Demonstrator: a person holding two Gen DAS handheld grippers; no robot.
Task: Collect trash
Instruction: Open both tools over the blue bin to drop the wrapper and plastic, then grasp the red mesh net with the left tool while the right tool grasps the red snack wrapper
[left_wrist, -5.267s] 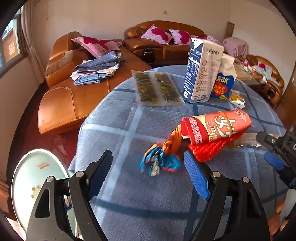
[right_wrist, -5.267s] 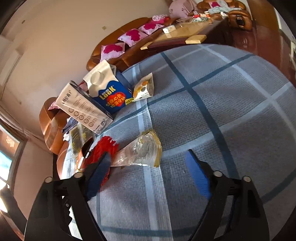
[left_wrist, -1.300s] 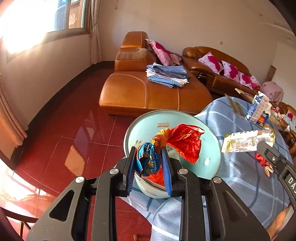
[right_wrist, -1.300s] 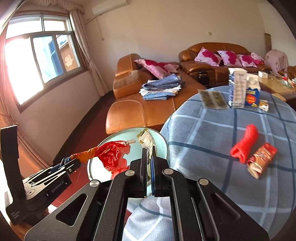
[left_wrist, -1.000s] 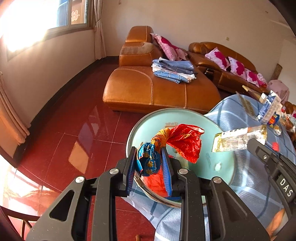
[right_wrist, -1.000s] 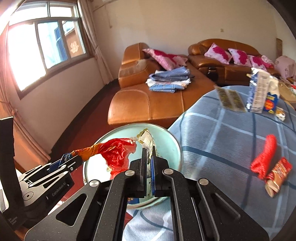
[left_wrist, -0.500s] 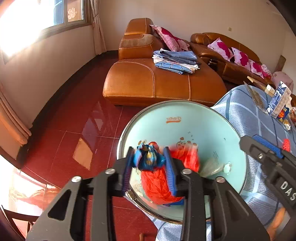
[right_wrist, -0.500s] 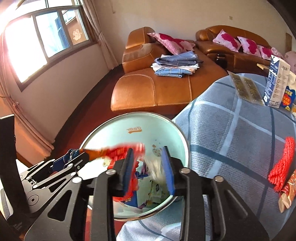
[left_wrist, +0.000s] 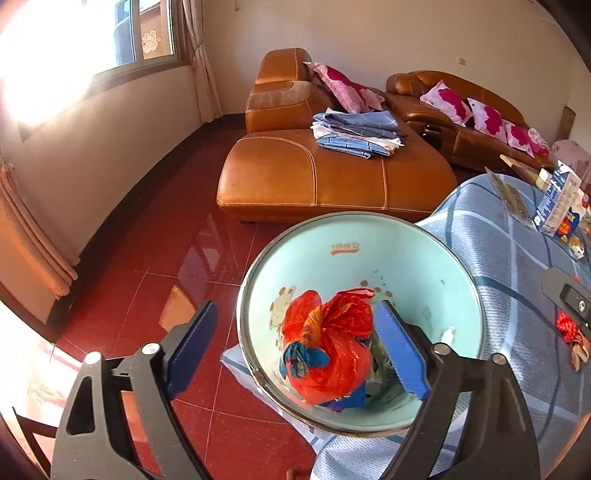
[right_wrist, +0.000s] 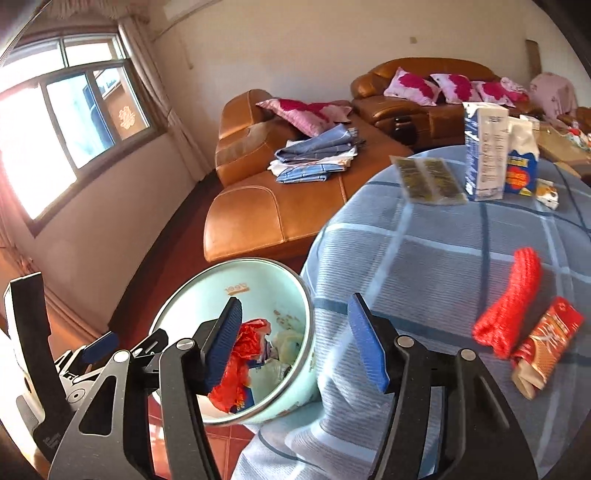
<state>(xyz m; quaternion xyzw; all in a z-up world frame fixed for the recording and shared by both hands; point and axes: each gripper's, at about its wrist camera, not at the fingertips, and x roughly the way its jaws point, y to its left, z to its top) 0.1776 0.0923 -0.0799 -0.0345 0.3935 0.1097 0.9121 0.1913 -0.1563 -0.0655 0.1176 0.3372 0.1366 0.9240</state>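
A pale green bin (left_wrist: 406, 251) stands on the floor beside the table. A crumpled red, orange and blue wrapper (left_wrist: 328, 350) lies inside it, with a clear wrapper (right_wrist: 288, 341) next to it. My left gripper (left_wrist: 295, 310) hangs over the bin's near rim, its jaws opening wide and touching nothing. My right gripper (right_wrist: 295, 301) hovers at the bin's table side, jaws also opening with nothing between them. A red mesh net (right_wrist: 513, 299) and a red snack packet (right_wrist: 546, 343) lie on the blue checked table (right_wrist: 424, 258).
Two milk cartons (right_wrist: 484, 155), a flat clear packet (right_wrist: 428, 181) and a small box (right_wrist: 546, 194) sit at the table's far side. An orange leather sofa (left_wrist: 314, 177) with folded clothes stands behind the bin, on a red tiled floor (left_wrist: 166, 258).
Both grippers went from shut to open. The red wrapper dropped from the left one and the clear wrapper from the right one into the bin. The right gripper shifted toward the table.
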